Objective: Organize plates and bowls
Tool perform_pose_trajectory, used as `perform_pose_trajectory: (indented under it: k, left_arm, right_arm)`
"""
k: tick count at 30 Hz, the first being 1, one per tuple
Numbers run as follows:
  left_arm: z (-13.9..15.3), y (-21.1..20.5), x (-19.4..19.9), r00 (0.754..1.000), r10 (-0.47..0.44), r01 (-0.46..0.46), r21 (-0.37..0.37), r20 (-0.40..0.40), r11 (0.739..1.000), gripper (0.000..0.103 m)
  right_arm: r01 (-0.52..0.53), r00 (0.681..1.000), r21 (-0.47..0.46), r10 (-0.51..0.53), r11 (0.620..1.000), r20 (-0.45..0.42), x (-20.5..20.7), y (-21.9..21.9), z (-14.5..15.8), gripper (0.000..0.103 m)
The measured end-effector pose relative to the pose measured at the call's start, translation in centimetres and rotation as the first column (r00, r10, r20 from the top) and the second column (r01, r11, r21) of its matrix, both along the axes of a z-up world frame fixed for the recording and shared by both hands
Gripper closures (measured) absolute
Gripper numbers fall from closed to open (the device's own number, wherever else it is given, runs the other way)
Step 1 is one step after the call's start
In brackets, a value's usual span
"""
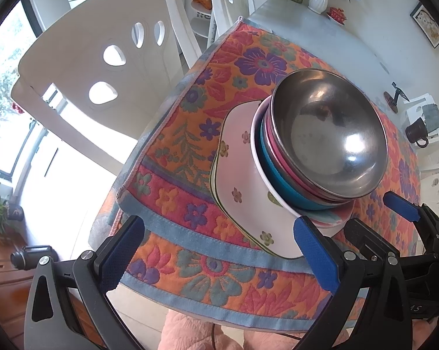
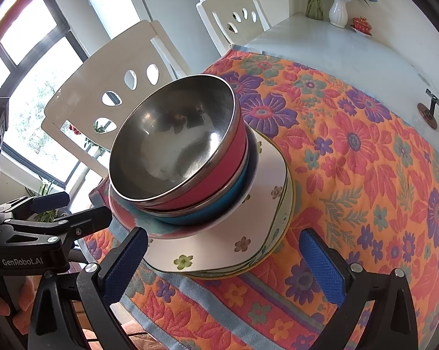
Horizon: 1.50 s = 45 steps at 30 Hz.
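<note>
A stack stands on the flowered tablecloth (image 1: 173, 210) near the table's corner. On top is a steel bowl (image 1: 327, 137) (image 2: 173, 140) with a pink outside, nested above a blue bowl (image 1: 280, 180) (image 2: 219, 207) and a white one. Under them lie a pink-and-teal plate (image 2: 126, 213) and white floral plates (image 1: 237, 175) (image 2: 248, 233). My left gripper (image 1: 219, 250) is open just before the plates' near edge, with one blue pad by the rim. My right gripper (image 2: 224, 265) is open too, and the plates' front edge sits between its fingers.
White chairs (image 1: 88, 58) (image 2: 103, 87) stand close to the table's left edge, before bright windows. A white vase (image 1: 318, 0) (image 2: 337, 11) and a red dish are at the far end. A dark mug (image 1: 416, 131) is off to the right. A hand (image 2: 3, 306) holds the left gripper.
</note>
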<state>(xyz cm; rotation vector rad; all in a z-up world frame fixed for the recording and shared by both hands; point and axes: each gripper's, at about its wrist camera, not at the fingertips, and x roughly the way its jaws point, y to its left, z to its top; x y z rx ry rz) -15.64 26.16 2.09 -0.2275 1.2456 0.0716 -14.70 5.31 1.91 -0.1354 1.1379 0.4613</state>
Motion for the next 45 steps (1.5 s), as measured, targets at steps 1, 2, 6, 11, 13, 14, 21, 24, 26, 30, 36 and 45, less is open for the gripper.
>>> perform_pose_trajectory:
  k: [1, 2, 6, 11, 13, 14, 21, 24, 26, 30, 36, 45]
  left_arm:
    - [0.0, 0.0, 0.0, 1.000, 0.000, 0.000, 0.000, 0.000, 1.000, 0.001]
    - [0.0, 0.0, 0.0, 1.000, 0.001, -0.001, 0.000, 0.001, 1.000, 0.001]
    - [0.0, 0.1, 0.0, 1.000, 0.002, -0.002, -0.002, 0.001, 1.000, 0.001]
    - [0.0, 0.2, 0.1, 1.000, -0.001, 0.001, -0.006, 0.000, 1.000, 0.001]
    - [0.1, 0.3, 0.1, 1.000, -0.006, 0.006, -0.015, 0.002, 1.000, 0.001]
    - [0.1, 0.2, 0.2, 1.000, -0.012, 0.012, -0.017, 0.004, 1.000, 0.001]
    - [0.2, 0.1, 0.5, 0.999, -0.038, 0.038, -0.017, 0.007, 0.999, 0.001]
    - [0.2, 0.2, 0.6, 0.999, -0.037, 0.037, -0.018, 0.006, 0.999, 0.001]
    - [0.2, 0.4, 0.6, 0.999, -0.037, 0.037, -0.019, 0.006, 0.999, 0.001]
    - [0.2, 0.5, 0.7, 0.999, -0.041, 0.041, -0.019, 0.005, 0.999, 0.001]
    - [0.2, 0.7, 0.9, 0.999, -0.050, 0.050, -0.015, 0.004, 0.999, 0.001]
    - [0.1, 0.9, 1.2, 0.998, -0.063, 0.063, 0.000, 0.009, 0.998, 0.001]
  right_arm:
    - [0.000, 1.000, 0.000, 0.000, 1.000, 0.000, 0.0, 0.0, 0.0, 0.000]
    - [0.000, 1.000, 0.000, 0.000, 1.000, 0.000, 0.0, 0.0, 0.0, 0.000]
    - [-0.001, 1.000, 0.000, 0.001, 1.000, -0.002, 0.1, 0.0, 0.0, 0.000]
    - [0.001, 1.000, -0.005, -0.001, 1.000, -0.001, -0.1, 0.1, -0.1, 0.000]
    - [0.002, 1.000, -0.009, -0.002, 1.000, -0.001, -0.1, 0.2, -0.1, 0.000]
    - [0.003, 1.000, -0.012, -0.003, 1.000, -0.001, -0.2, 0.3, -0.1, 0.000]
    - [0.002, 1.000, -0.020, -0.002, 1.000, 0.001, -0.4, 0.8, -0.1, 0.000]
    - [0.009, 1.000, -0.014, -0.009, 1.000, -0.005, -0.2, 0.9, -0.2, 0.000]
    - [0.016, 1.000, -0.014, -0.016, 1.000, -0.007, -0.2, 0.8, -0.2, 0.000]
    - [0.020, 1.000, -0.017, -0.020, 1.000, -0.012, -0.1, 0.9, -0.3, 0.000]
    - [0.021, 1.000, -0.022, -0.021, 1.000, -0.015, -0.1, 1.1, -0.4, 0.000]
    - [0.034, 0.999, -0.017, -0.035, 0.999, -0.029, -0.1, 1.4, -0.7, 0.000]
